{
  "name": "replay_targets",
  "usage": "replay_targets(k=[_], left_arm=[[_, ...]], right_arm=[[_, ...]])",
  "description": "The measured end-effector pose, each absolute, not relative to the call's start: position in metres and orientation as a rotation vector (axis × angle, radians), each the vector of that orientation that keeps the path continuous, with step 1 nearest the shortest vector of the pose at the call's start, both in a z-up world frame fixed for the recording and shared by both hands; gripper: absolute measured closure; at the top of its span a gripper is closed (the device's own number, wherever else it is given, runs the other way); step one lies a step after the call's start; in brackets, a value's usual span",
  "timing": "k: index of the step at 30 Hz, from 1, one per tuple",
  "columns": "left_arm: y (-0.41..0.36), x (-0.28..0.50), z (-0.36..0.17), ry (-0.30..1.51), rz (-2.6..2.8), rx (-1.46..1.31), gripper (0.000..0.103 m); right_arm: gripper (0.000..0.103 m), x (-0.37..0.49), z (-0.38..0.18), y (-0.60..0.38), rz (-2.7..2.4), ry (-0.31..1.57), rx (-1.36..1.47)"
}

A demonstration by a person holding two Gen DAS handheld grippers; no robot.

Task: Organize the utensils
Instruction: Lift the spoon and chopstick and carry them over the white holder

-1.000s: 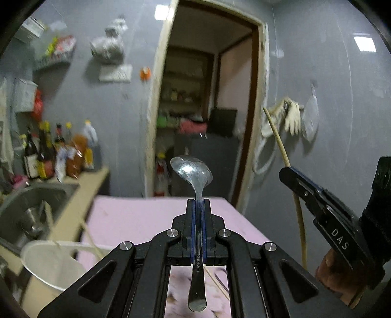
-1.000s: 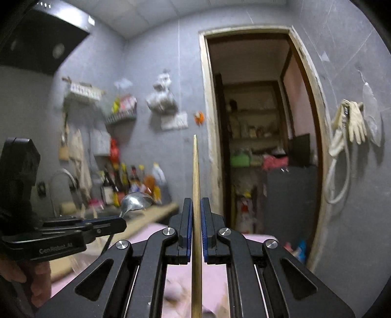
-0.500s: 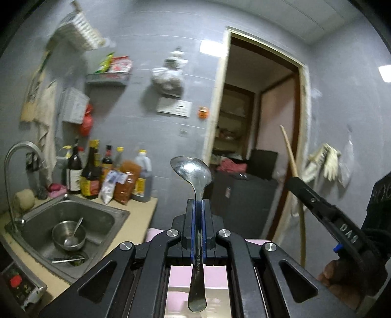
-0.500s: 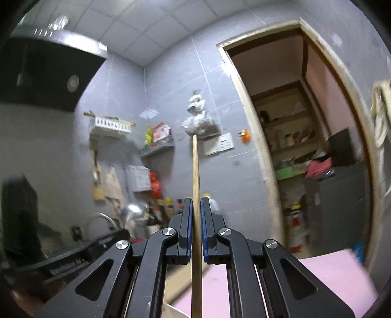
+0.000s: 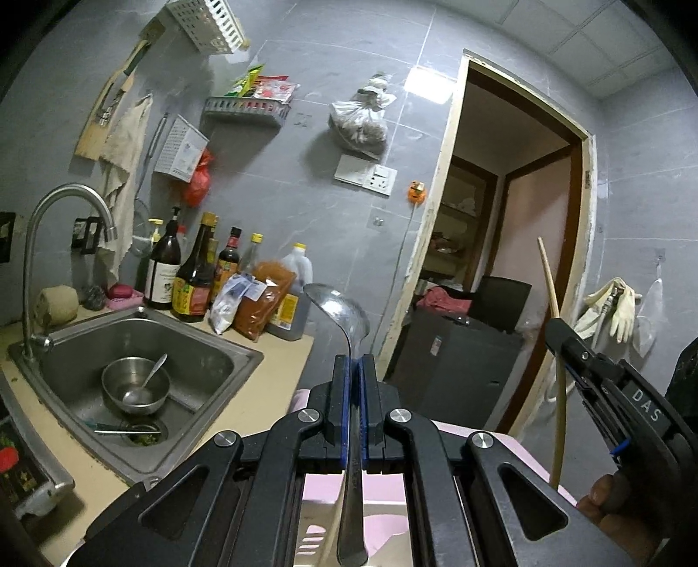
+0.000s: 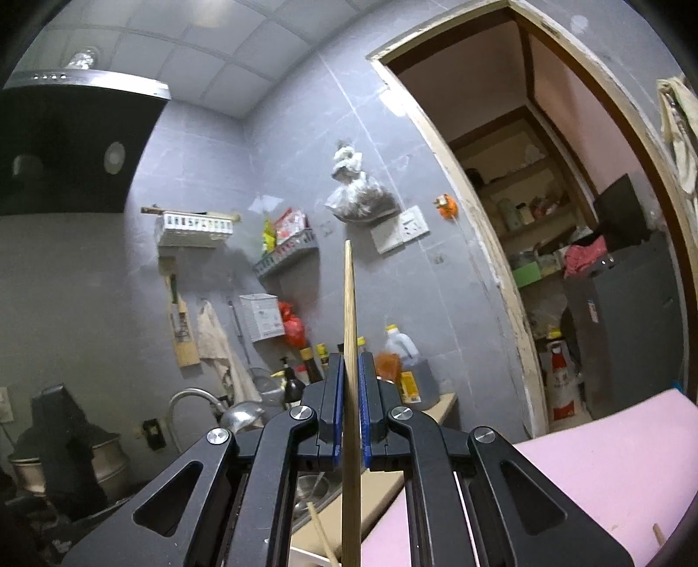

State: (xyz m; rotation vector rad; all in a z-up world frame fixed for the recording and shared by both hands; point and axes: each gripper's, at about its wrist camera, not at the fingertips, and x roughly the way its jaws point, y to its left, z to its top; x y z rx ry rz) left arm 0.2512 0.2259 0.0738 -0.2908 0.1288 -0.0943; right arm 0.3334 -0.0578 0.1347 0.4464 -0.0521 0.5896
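My left gripper (image 5: 354, 364) is shut on a metal spoon (image 5: 338, 307), held upright with its bowl above the fingertips and its handle hanging down between the arms. My right gripper (image 6: 351, 364) is shut on a wooden chopstick (image 6: 349, 296) that stands upright and reaches well above the fingertips. In the left wrist view the right gripper (image 5: 567, 344) is at the right with the chopstick (image 5: 550, 288) rising from it. A white slotted utensil basket (image 5: 218, 19) hangs high on the wall; it also shows in the right wrist view (image 6: 194, 227). Another chopstick (image 6: 320, 530) lies below.
A steel sink (image 5: 205, 362) with a bowl and spoon (image 5: 135, 388) is at the left under a tap (image 5: 65, 196). Sauce bottles (image 5: 196, 270) line the counter. A pink mat (image 6: 610, 475) covers the table. An open doorway (image 5: 506, 244) is at the right.
Both grippers have tilted upward and swung left. The view went from the pink table and doorway to the sink, the wall and the hanging basket. Each still holds its utensil.
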Motion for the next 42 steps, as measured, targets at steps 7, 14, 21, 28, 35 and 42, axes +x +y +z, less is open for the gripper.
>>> replay_targets(k=[7, 14, 21, 28, 35, 42], left_arm=[[0.224, 0.247, 0.064, 0.115, -0.07, -0.277, 0.103], [0.221, 0.247, 0.059, 0.142, -0.098, -0.28, 0.103], [0.221, 0.242, 0.057, 0.168, -0.112, -0.295, 0.103], [0.217, 0.235, 0.059, 0.181, -0.116, -0.309, 0.103], [0.214, 0.232, 0.056, 0.213, -0.103, -0.32, 0.103], [0.206, 0.225, 0.054, 0.216, -0.107, -0.295, 0.103]], right_arm=[[0.099, 0.332, 0.124, -0.052, 0.534, -0.048, 0.456], [0.099, 0.329, 0.129, -0.05, 0.553, -0.048, 0.419], [0.099, 0.329, 0.135, -0.057, 0.592, -0.036, 0.463], [0.099, 0.336, 0.154, -0.056, 0.574, -0.073, 0.527], [0.099, 0.344, 0.143, -0.034, 0.479, -0.009, 0.455], [0.098, 0.344, 0.129, -0.037, 0.482, 0.018, 0.456]])
